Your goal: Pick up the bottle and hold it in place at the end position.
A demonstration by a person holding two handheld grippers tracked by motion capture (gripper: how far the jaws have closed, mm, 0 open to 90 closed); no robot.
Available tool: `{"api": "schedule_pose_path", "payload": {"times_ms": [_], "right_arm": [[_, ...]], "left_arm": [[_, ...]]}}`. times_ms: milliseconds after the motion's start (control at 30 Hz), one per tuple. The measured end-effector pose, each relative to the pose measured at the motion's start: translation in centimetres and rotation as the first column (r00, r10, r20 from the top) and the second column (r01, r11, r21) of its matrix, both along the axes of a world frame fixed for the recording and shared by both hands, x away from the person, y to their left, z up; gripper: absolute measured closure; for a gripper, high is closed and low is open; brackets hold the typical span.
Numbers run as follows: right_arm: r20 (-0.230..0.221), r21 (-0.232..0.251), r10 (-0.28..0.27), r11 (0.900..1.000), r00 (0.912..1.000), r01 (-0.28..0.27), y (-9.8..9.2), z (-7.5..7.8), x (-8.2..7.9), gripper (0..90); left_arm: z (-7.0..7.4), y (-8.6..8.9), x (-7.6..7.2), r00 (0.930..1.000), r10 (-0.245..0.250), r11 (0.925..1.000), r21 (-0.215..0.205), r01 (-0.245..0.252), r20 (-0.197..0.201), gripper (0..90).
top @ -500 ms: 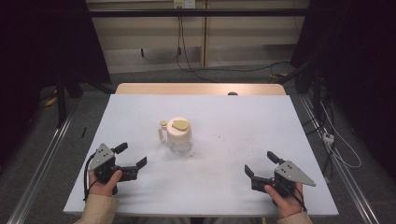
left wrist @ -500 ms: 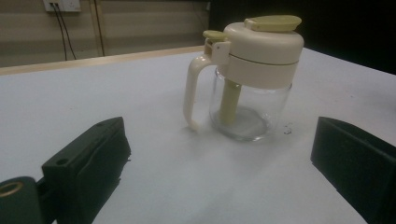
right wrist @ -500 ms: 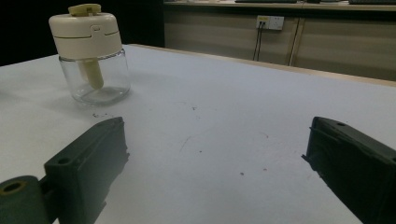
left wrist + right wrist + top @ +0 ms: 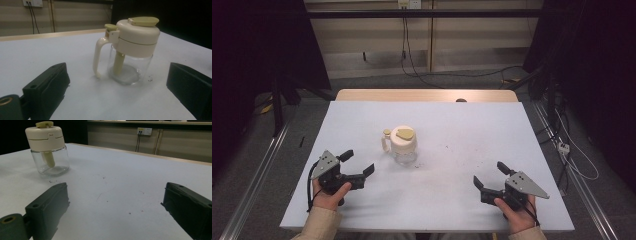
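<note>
A small glass jar [image 4: 403,146] with a cream lid, a cream handle and a yellow-green flip cap stands upright near the middle of the pale table [image 4: 462,130]. It appears empty apart from a tube inside. My left gripper [image 4: 357,162] rests near the front left, jaws wide apart and empty, aimed at the jar [image 4: 130,50], which stands a short way ahead of it. My right gripper [image 4: 492,175] sits at the front right, open and empty, with the jar [image 4: 48,150] farther off to its left.
Small dark specks lie scattered on the table right of the jar. A wooden strip [image 4: 427,95] edges the table's far side. Metal rails [image 4: 252,170] run along both sides, and cables [image 4: 572,150] trail on the floor at the right.
</note>
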State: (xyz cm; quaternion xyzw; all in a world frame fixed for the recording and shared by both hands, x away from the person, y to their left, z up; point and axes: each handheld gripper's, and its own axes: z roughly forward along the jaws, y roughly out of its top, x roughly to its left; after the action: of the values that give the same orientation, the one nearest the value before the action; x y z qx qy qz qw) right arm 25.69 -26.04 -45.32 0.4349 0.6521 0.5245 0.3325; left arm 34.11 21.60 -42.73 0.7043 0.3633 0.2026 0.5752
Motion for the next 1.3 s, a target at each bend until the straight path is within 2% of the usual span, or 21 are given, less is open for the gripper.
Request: {"api": "schedule_pose_path", "payload": {"times_ms": [200,267,300,467,567,667,933,1300], "right_arm": [[0.012,-0.009,0.003,1.0,0.9999,-0.002,0.2,0.1,0.0,5.9],[0.014,-0.009,0.005,1.0,0.9999,-0.005,0.2,0.1,0.0,5.8],[0.014,-0.01,0.004,1.0,0.9999,-0.004,0.2,0.1,0.0,5.8],[0.017,-0.004,0.006,1.0,0.9998,-0.006,0.1,0.2,0.0,5.8],[0.019,-0.006,0.009,1.0,0.9998,-0.009,0.2,0.2,0.0,5.9],[0.015,-0.007,0.013,1.0,0.9998,-0.013,0.3,0.2,0.0,6.1],[0.019,-0.007,0.017,1.0,0.9997,-0.017,0.3,0.3,0.0,6.1],[0.02,-0.01,0.024,1.0,0.9995,-0.024,0.4,0.3,0.0,6.1]], "left_arm": [[0.3,-1.6,0.4,0.9998,-0.008,1.0,-0.002,0.008,-0.016,3.7],[0.4,-2.1,0.6,0.9998,-0.008,0.9997,0.021,0.009,-0.019,3.7],[0.4,-2.5,0.7,0.9997,-0.003,0.9999,0.011,0.003,-0.025,3.9],[0.2,-3.7,1.2,0.9989,-0.012,0.999,0.042,0.014,-0.046,4.3],[0.1,-4.3,1.3,0.9988,-0.024,0.9981,0.055,0.026,-0.044,4.4],[0.1,-4.9,1.5,0.9984,-0.03,0.9984,0.046,0.032,-0.048,4.5],[-0.2,-6.5,2.3,0.9967,-0.046,0.9974,0.052,0.049,-0.067,4.8],[-0.6,-8.6,3.3,0.9957,-0.036,0.9972,0.063,0.041,-0.086,5.1]]}}
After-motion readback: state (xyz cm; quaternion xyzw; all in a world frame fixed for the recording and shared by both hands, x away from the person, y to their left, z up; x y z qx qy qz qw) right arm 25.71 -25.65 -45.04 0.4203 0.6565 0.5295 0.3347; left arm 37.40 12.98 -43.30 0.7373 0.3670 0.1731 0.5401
